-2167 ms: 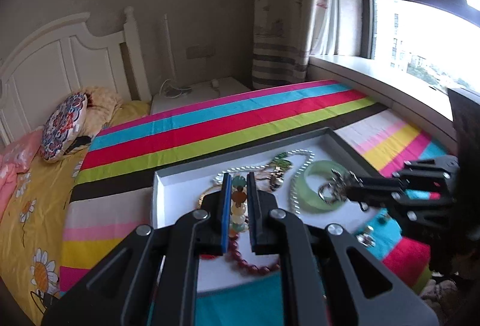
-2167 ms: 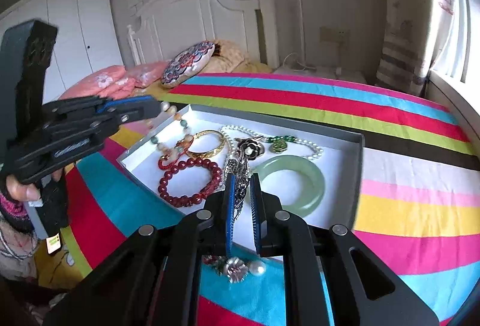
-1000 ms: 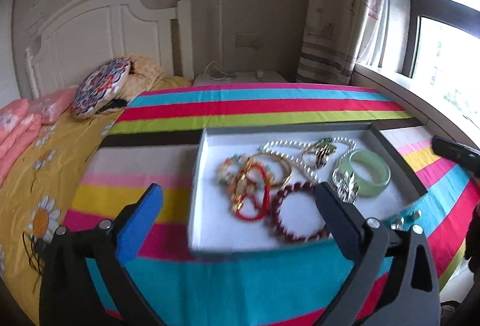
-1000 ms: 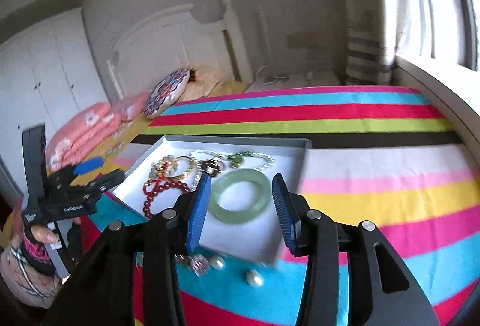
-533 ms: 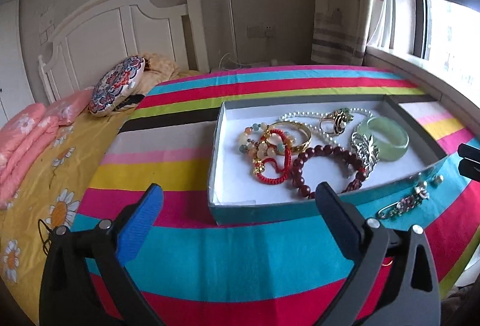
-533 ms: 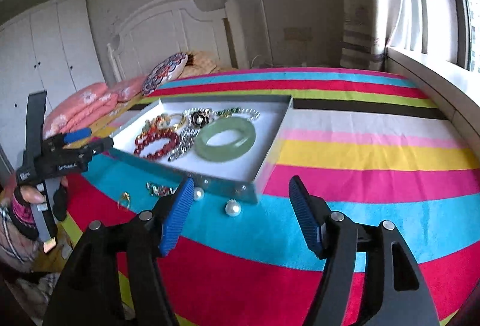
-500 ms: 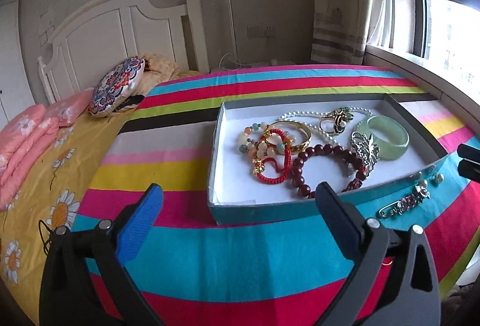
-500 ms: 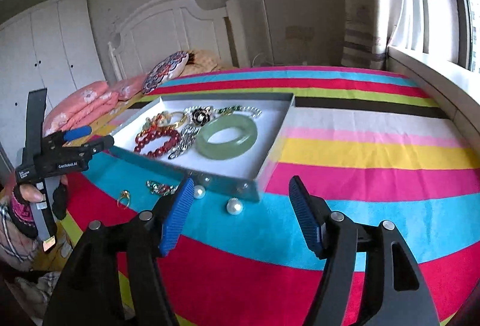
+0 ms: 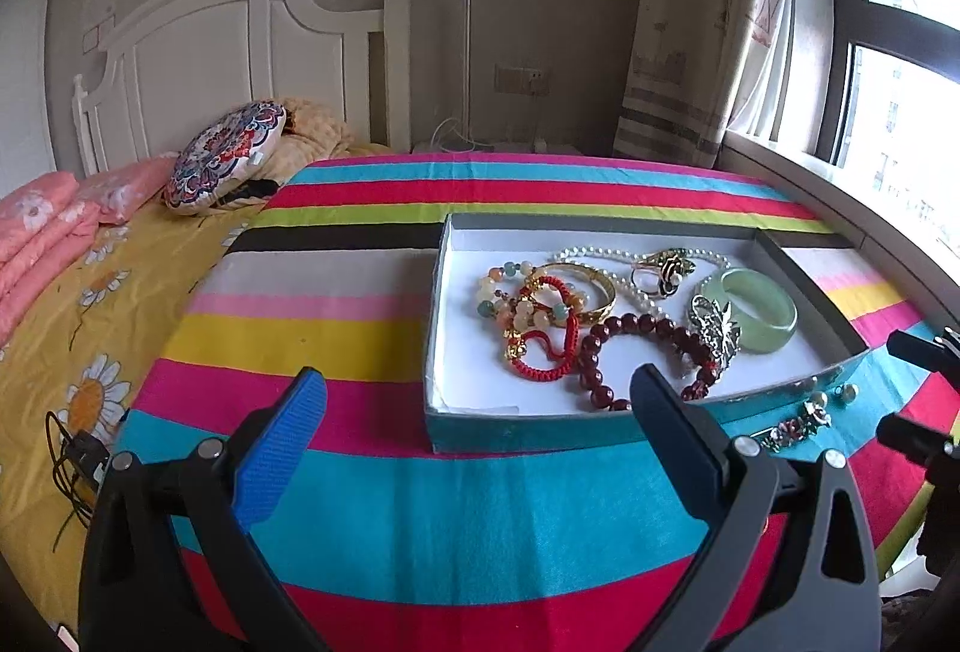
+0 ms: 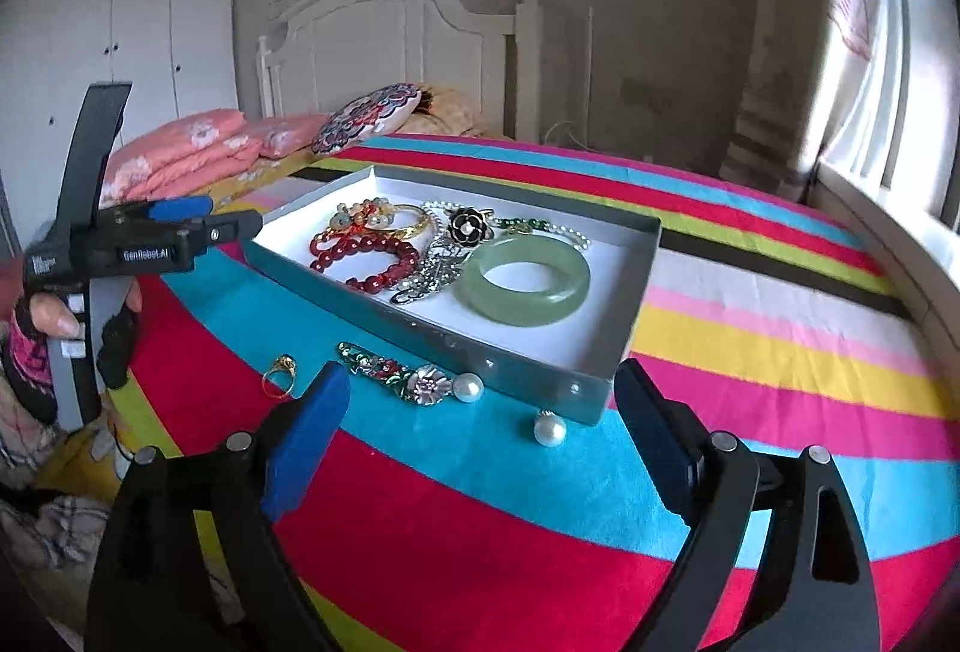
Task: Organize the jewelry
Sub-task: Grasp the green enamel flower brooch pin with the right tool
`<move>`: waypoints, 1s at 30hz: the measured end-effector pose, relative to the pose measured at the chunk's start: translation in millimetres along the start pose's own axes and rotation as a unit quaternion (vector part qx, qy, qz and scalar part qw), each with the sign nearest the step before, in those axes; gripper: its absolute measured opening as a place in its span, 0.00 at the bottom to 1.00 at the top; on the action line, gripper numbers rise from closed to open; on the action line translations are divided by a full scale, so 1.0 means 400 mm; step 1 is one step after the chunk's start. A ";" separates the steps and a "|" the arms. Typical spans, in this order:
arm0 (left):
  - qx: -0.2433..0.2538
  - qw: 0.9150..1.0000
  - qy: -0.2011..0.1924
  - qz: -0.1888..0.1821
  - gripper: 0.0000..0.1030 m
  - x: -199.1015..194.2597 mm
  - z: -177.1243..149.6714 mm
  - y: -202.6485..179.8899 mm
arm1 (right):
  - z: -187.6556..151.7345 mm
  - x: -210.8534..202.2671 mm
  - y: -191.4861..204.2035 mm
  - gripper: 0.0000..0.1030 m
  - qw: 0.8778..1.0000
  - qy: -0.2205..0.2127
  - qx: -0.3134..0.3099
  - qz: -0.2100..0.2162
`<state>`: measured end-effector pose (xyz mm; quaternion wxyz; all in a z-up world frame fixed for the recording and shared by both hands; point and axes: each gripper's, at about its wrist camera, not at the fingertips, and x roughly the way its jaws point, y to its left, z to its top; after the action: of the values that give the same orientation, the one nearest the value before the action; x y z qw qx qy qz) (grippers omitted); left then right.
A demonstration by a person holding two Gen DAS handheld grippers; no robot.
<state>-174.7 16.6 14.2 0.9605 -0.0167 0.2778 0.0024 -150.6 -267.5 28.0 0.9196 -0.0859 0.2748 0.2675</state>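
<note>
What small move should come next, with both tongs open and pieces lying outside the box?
Probably bring the right tongs down onto the loose pearl just ahead of them. It lies on the striped cloth outside the box, beside the flower brooch and gold ring, and both tongs are open and empty.

text: "GenRobot.AI" | on: left hand-held gripper [image 10: 180,223] body, white lettering

Pearl necklace [image 9: 606,262] partly hidden, seemingly under bangles; right gripper [image 9: 918,388] cropped.
</note>
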 end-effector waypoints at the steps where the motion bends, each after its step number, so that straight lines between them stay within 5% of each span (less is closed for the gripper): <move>1: 0.000 1.000 -0.002 0.000 0.97 -0.002 0.000 0.000 | 0.000 0.005 0.005 0.84 1.000 0.007 -0.006 0.004; 10: -0.008 1.000 -0.007 -0.005 0.97 -0.008 0.000 0.003 | 0.017 0.025 0.062 0.84 0.995 0.030 -0.053 0.075; 20: -0.013 1.000 -0.003 -0.027 0.97 -0.006 0.000 0.013 | 0.056 0.110 0.100 0.56 0.987 0.109 -0.073 0.090; 26: -0.023 0.999 -0.003 -0.037 0.97 -0.005 0.000 0.021 | 0.041 0.080 0.117 0.48 0.979 0.131 -0.080 0.135; 30: -0.024 0.999 -0.007 -0.037 0.97 -0.008 -0.002 0.020 | 0.049 0.075 0.114 0.48 0.982 0.124 -0.080 0.114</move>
<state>-178.0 24.7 15.0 0.9612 -0.0505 0.2698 -0.0265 -145.0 -209.6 27.5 0.8320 -0.1599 0.3721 0.3792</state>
